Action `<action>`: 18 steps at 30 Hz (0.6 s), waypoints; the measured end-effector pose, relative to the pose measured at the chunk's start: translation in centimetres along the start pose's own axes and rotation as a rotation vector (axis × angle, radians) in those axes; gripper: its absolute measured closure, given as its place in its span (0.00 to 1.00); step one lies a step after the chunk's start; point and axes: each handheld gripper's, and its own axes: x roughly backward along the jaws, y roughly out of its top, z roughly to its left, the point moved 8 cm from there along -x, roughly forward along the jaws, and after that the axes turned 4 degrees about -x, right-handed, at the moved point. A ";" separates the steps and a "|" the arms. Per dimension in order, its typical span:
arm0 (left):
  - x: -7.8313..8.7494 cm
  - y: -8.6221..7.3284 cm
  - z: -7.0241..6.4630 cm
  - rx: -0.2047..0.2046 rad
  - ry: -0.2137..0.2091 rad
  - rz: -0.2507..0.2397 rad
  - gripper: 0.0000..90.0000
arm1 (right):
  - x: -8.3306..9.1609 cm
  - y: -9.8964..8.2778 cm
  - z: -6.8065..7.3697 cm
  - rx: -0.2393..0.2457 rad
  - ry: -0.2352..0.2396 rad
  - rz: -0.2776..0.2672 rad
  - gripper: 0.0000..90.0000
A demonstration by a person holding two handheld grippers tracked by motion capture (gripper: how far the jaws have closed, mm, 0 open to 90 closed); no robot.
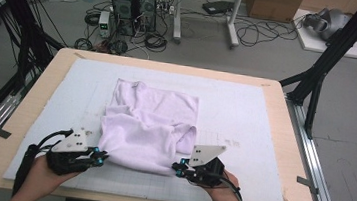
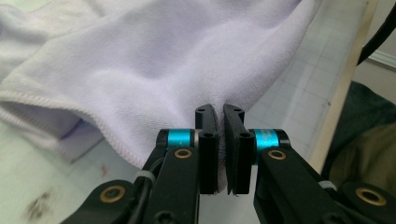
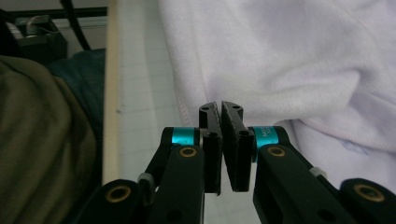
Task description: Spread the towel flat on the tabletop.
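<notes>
A pale lilac towel (image 1: 150, 120) lies rumpled and partly folded over on the white mat (image 1: 245, 117). My left gripper (image 1: 102, 159) is at the towel's near left corner, jaws shut on the cloth's edge (image 2: 187, 70). My right gripper (image 1: 175, 167) is at the near right corner, jaws pinched on the hem (image 3: 299, 60). In the left gripper view the fingertips (image 2: 206, 114) press together with fabric between them. In the right gripper view the fingertips (image 3: 209, 112) meet on the towel's edge. Both corners are lifted slightly off the mat.
The mat covers a wooden table (image 1: 292, 142) with a bare rim all round. Beyond the far edge are computer towers (image 1: 134, 3), cables and table legs on the floor. Black frame struts (image 1: 320, 70) stand at the right.
</notes>
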 end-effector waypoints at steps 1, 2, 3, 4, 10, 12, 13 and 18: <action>0.6 -0.2 -0.1 0.002 0.005 -0.003 0.94 | -0.1 0.2 0.3 0.006 0.011 -0.004 0.96; 1.0 -0.4 0.0 0.006 0.010 -0.005 0.94 | -0.3 0.6 0.9 0.018 0.028 -0.014 0.96; 1.3 -0.6 0.1 0.009 0.013 -0.008 0.94 | -0.4 0.9 1.3 0.032 0.044 -0.024 0.96; 1.5 -0.7 0.2 0.013 0.013 -0.013 0.94 | -0.5 1.3 1.7 0.049 0.059 -0.044 0.93; 0.7 -1.5 1.4 0.055 0.011 -0.027 0.71 | -0.3 1.9 0.5 0.044 0.028 -0.085 0.78; -0.4 -1.6 1.8 0.068 0.002 -0.027 0.66 | -0.3 1.3 -0.7 0.018 -0.007 -0.066 0.78; -0.8 -1.7 1.9 0.076 -0.010 -0.026 0.65 | -0.5 0.7 -1.5 -0.003 -0.021 -0.058 0.78; -3.8 -2.3 2.1 0.076 -0.041 0.017 0.64 | -2.5 -1.2 -2.3 -0.061 0.011 -0.007 0.76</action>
